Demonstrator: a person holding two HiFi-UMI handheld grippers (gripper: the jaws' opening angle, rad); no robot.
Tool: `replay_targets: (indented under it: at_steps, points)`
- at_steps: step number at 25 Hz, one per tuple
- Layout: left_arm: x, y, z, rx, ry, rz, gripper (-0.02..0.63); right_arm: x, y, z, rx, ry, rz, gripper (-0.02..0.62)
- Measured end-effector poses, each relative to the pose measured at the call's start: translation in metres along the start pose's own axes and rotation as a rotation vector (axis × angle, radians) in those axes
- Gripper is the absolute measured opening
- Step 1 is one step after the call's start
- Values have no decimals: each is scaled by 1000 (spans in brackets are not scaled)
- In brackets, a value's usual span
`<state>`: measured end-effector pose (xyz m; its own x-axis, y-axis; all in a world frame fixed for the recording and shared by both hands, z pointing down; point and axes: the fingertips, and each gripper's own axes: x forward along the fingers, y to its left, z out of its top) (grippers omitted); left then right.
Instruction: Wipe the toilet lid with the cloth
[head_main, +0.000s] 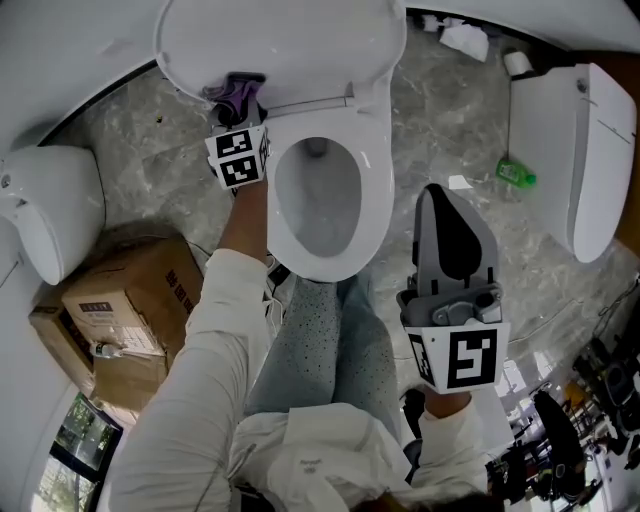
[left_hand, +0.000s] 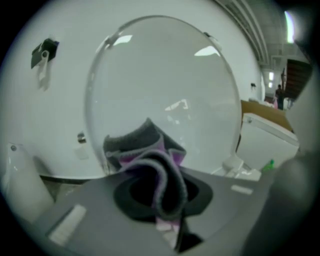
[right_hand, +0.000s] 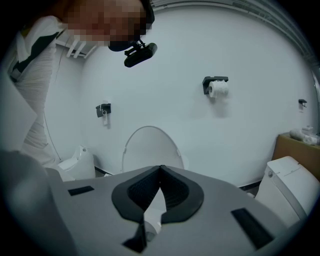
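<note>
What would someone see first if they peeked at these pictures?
First comes the white toilet in the middle, with its big lid standing up. The left gripper holds a purple and grey cloth in its fingers, right at the lid's lower edge. The right gripper hangs to the toilet's right, shut and empty.

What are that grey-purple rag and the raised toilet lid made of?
The cloth: soft, matte fabric, probably microfibre; it folds limply and looks fuzzy. The toilet lid: hard, glossy white, likely plastic, maybe ceramic; light patches reflect on it.
</note>
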<state>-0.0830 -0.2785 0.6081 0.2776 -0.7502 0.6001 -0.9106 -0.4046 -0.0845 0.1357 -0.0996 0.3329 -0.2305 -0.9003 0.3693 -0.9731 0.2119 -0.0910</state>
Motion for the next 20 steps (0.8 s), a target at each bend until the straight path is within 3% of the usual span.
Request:
replay_targets:
  at_steps: [3, 8, 12, 20]
  points:
    - [15, -33, 2, -20, 30, -28, 49, -2, -5, -5, 11, 6, -17, 14]
    - [45, -124, 17, -48, 54, -176, 51, -11, -17, -14, 2, 33, -43, 14]
    - [53, -191, 40, -39, 23, -324, 51, -23, -30, -16, -5, 44, -75, 14]
    - [27, -190, 44, -3, 13, -351, 51, -33, -27, -13, 14, 35, -70, 14]
